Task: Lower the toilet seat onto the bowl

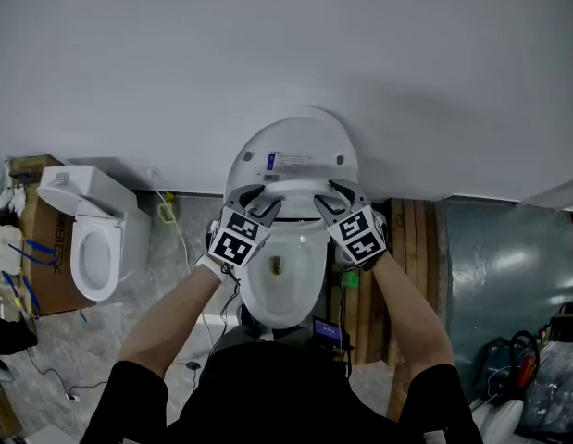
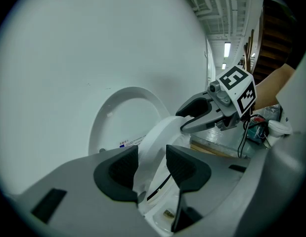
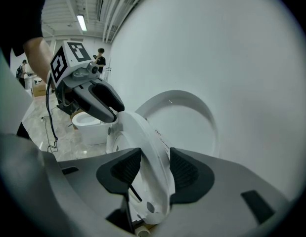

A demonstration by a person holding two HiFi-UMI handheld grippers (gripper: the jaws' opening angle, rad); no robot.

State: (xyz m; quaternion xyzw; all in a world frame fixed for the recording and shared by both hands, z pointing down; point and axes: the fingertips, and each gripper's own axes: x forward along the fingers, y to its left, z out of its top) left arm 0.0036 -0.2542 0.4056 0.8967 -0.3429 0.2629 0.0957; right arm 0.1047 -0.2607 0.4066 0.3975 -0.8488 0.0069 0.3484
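While aslant, seat (image 3: 143, 147) in both grippers (image 1: 261, 200) (image 1: 330, 197).

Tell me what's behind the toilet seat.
Behind the toilet seat stands the raised lid, its label partly showing, and behind that the white wall. The seat covers the lid's lower part.

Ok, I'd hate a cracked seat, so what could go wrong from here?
The seat hangs tilted above the bowl, held only at its rim by the left gripper and right gripper. If either slips, it could slam down. Lowering one side faster might twist the hinge. One jaw of each gripper lies on the seat's underside and may get pinched against the bowl on landing.
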